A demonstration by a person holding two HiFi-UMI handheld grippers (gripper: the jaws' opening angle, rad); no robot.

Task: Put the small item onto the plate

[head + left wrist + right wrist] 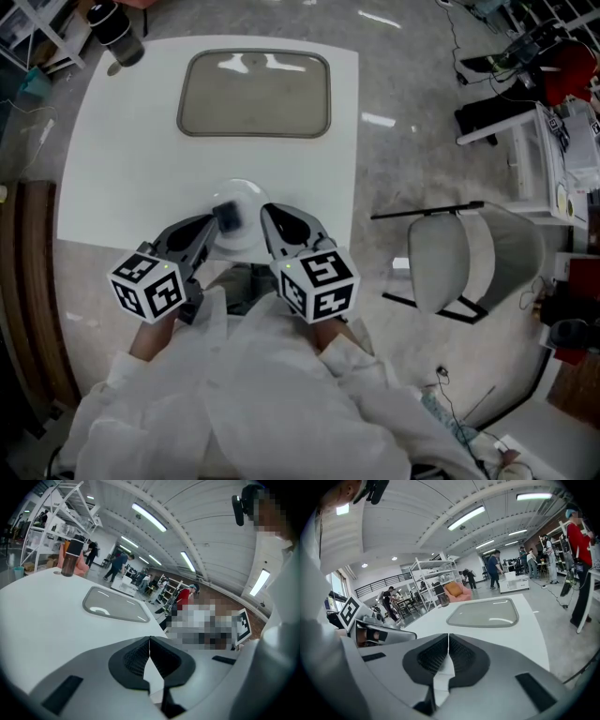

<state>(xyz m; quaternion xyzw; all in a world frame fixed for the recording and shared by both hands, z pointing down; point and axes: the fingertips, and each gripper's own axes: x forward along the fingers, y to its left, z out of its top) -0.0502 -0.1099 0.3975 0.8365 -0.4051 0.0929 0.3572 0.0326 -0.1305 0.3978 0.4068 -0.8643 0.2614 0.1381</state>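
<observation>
The left tool and the right tool are both closed and empty. Their tips flank the one round white plate at the near edge of the white surface. One small dark grey block lies on that plate. Farther off sit one rectangular grey tray and one dark tumbler, neither in the way.

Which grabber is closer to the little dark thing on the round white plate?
Left. The left gripper is right beside the small dark item; the right gripper sits farther off, to its right.
</observation>
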